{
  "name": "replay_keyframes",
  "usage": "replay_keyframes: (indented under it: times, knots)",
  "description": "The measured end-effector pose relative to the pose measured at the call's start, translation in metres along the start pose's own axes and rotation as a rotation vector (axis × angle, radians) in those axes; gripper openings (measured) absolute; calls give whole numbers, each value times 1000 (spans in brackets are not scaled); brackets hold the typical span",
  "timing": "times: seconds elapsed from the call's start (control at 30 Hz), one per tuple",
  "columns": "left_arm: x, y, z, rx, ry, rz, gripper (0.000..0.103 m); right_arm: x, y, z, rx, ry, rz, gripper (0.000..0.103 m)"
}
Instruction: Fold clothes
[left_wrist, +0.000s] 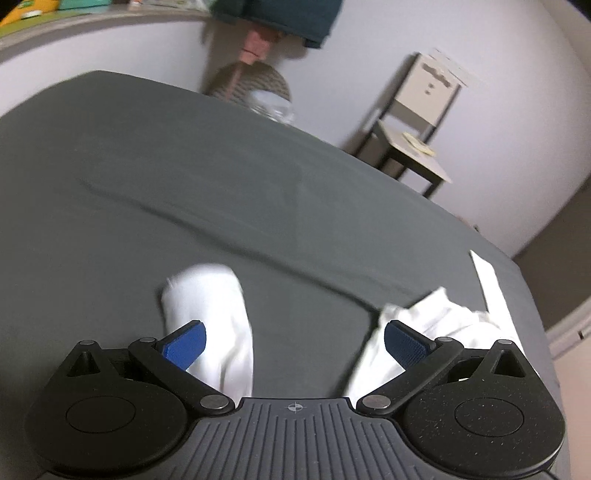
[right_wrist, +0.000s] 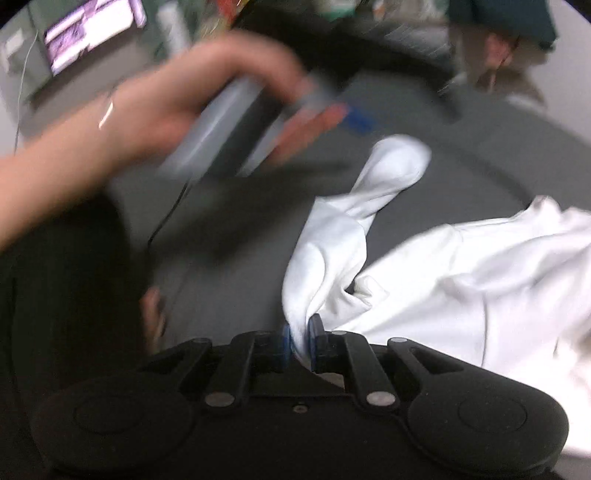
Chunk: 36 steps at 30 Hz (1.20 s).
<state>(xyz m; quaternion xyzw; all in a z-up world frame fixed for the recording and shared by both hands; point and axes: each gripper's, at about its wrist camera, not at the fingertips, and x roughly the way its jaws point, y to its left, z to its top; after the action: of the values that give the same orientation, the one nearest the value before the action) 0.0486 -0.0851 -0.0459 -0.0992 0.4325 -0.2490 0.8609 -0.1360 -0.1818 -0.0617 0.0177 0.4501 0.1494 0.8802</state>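
Two blue pads stand wide apart on the left hand-held gripper (left_wrist: 294, 341) in the left wrist view, its jaws open with nothing between them, hanging above a bed covered by a grey sheet (left_wrist: 184, 177). Below the pads lies a white garment (left_wrist: 214, 317), one part of it a rounded sleeve-like piece under the left pad and another crumpled part under the right pad, running toward the bed's right edge. Beyond the bed stand a woven basket (left_wrist: 251, 85) against the pale wall and a small side table (left_wrist: 413, 144) further right. In the right wrist view, the right hand-held gripper (right_wrist: 300, 341) is closed on a bunched fold of the white garment (right_wrist: 461, 280), the cloth pinched between its blue pads and rising from them into a twisted sleeve that ends in a rounded tip on the sheet. The rest of the garment spreads rumpled to the right. At upper left, blurred, the person's left hand (right_wrist: 192, 96) grips the other hand-held gripper above the bed.
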Motion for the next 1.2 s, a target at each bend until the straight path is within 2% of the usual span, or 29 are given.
replay_keyframes:
  times: [0.07, 0.1, 0.2, 0.3, 0.53, 0.6, 0.67, 0.87, 0.93, 0.97, 1.1, 1.13, 1.2]
  knots:
    - [5, -5, -7, 35, 35, 4, 103, 1, 9, -13, 0, 44, 20, 15]
    - [8, -8, -10, 53, 46, 7, 103, 2, 14, -20, 0, 67, 30, 22]
    - [19, -22, -12, 104, 50, 14, 103, 4, 28, -40, -1, 133, 59, 36]
    - [29, -36, -15, 156, 54, 21, 103, -21, 29, -32, 15, 36, 73, 49]
    - [54, -67, -21, 276, 63, 38, 103, -75, 7, -13, 74, -128, -31, 49]
    - [60, -75, -23, 310, 66, 43, 94, -89, -1, -11, 90, -164, -75, 49]
    - [65, -79, -27, 347, 72, 47, 78, -106, -18, -10, 100, -193, -130, 49]
    - [77, -89, -40, 457, 89, 61, 76, -144, -82, -2, 143, -286, -284, 50]
    - [76, -90, -41, 472, 85, 61, 74, -134, -90, 8, 163, -318, -315, 50]
    - [75, -91, -41, 474, 80, 60, 62, -132, -101, 12, 173, -332, -324, 50]
    - [71, -90, -41, 473, 74, 29, 42, -114, -152, 32, 196, -339, -348, 50]
    - [70, -90, -41, 467, 79, 8, 30, -110, -166, 41, 203, -331, -360, 50]
    - [69, -90, -42, 463, 87, -27, 29, -101, -194, 55, 213, -313, -388, 50]
